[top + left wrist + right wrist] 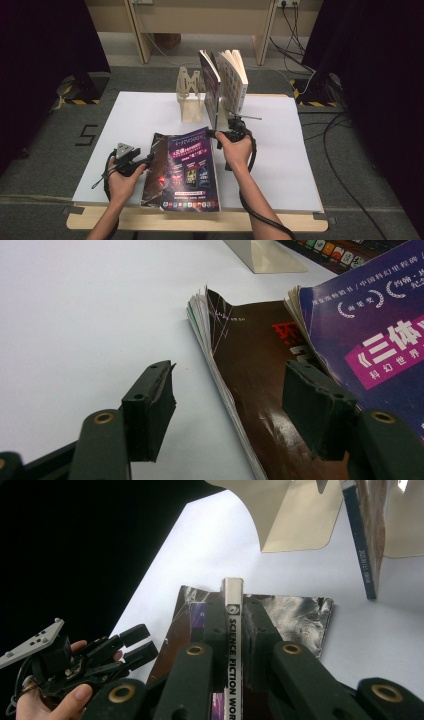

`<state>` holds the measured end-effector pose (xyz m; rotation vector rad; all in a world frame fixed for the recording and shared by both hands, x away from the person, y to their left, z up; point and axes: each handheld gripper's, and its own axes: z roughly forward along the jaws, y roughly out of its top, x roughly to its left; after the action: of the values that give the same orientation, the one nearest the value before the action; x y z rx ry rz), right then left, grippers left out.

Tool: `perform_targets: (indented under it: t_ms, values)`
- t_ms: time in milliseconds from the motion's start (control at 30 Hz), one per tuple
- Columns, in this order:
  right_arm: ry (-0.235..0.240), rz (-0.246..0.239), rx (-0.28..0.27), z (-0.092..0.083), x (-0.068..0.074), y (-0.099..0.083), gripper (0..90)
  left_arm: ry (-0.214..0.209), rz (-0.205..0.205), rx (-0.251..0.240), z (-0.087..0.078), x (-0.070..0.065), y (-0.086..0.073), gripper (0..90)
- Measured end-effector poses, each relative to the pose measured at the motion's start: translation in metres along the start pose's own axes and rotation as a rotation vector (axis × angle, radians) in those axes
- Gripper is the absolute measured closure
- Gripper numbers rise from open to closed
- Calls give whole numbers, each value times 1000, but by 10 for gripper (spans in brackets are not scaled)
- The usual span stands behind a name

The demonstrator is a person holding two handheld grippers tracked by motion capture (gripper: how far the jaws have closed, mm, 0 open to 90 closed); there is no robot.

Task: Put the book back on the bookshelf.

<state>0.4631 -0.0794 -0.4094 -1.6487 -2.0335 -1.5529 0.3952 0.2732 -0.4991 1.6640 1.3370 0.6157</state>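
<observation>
Right gripper (233, 630): jaws narrow, clamped on the spine of the purple Science Fiction World magazine (192, 167).
Left gripper (227, 410): jaws wide, nothing pressed; the brown magazine (250, 390) lies between them, its page edge nearer the left jaw.
Wooden book stand (192, 97): beyond the right jaws, holding two upright books (225, 85).
Table (300, 165): white, under both magazines.

You have a white sheet (130, 120) covering most of the counter (95, 220), whose bare wooden edge shows along your near side. A pale wooden book stand (189, 95) sits toward the far middle of the sheet. Just beside it, two books stand upright: a dark-covered book (211, 85) next to the stand and a white-spined book (236, 80) fanned open to its right. Black cables (345, 150) trail across the grey floor (45, 145) to your right, and yellow-and-black striped tape (77, 102) marks the floor beyond the counter's far corners.
</observation>
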Motion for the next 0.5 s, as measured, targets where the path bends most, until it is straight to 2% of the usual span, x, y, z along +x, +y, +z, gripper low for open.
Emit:
perform_targets:
  t_ms: [500]
  values:
    - [5, -5, -22, -5, 5, 3, 836, 1, -4, 5, 0, 0, 0, 370]
